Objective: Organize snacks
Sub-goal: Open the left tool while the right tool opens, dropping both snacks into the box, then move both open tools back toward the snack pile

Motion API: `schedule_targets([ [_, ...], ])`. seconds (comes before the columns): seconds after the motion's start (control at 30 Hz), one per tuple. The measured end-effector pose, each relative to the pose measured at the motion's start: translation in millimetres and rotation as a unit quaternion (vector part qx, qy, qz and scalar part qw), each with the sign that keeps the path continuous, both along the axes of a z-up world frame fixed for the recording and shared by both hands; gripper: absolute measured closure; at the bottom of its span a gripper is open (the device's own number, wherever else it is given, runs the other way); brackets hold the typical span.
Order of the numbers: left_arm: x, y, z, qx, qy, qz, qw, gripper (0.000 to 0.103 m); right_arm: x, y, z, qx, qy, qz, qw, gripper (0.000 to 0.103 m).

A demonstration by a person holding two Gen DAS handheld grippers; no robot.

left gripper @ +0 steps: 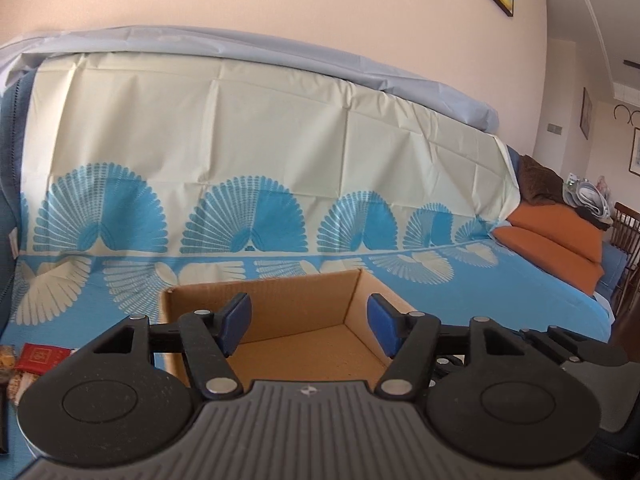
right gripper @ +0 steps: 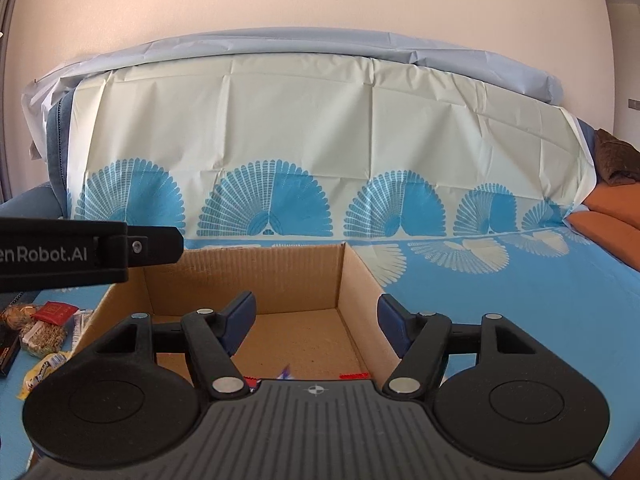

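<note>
Now poised over cardboard box on blue cloth: left gripper and right gripper both spread, nothing between; snacks heaped beside box.

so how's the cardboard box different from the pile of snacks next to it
The cardboard box is one plain brown open-topped container; the snacks are a loose heap of small, colourful packets. The box stands upright and looks almost empty; the snacks lie jumbled to its left. Both rest on the blue patterned cloth.

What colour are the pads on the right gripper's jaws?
Dark blue pads, clearest in the right wrist view.
</note>
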State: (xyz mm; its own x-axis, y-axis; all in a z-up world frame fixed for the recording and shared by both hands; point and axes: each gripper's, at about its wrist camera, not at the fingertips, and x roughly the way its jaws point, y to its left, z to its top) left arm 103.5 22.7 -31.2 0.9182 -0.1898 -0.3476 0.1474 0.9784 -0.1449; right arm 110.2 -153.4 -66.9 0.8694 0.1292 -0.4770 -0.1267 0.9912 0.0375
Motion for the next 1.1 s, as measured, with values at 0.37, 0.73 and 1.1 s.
schedule_targets([
  [0.37, -30.0, 90.4, 19.3, 0.019, -0.029, 0.095, 0.9949, 0.028, -12.0, 51.7, 4.3, 0.01, -0.015, 0.042, 0.999, 0.031],
  [0.73, -74.3, 222.8, 36.4, 0.138, -0.032, 0.382, 0.9132, 0.025, -52.5, 135.7, 14.1, 0.021, -0.069, 0.154, 0.986, 0.031],
  [1.1, -93.5, 281.9, 36.6, 0.221, 0.018, 0.537, 0.8138, 0.019, -74.8, 210.3, -0.1, 0.027, -0.037, 0.263, 0.964, 0.031],
])
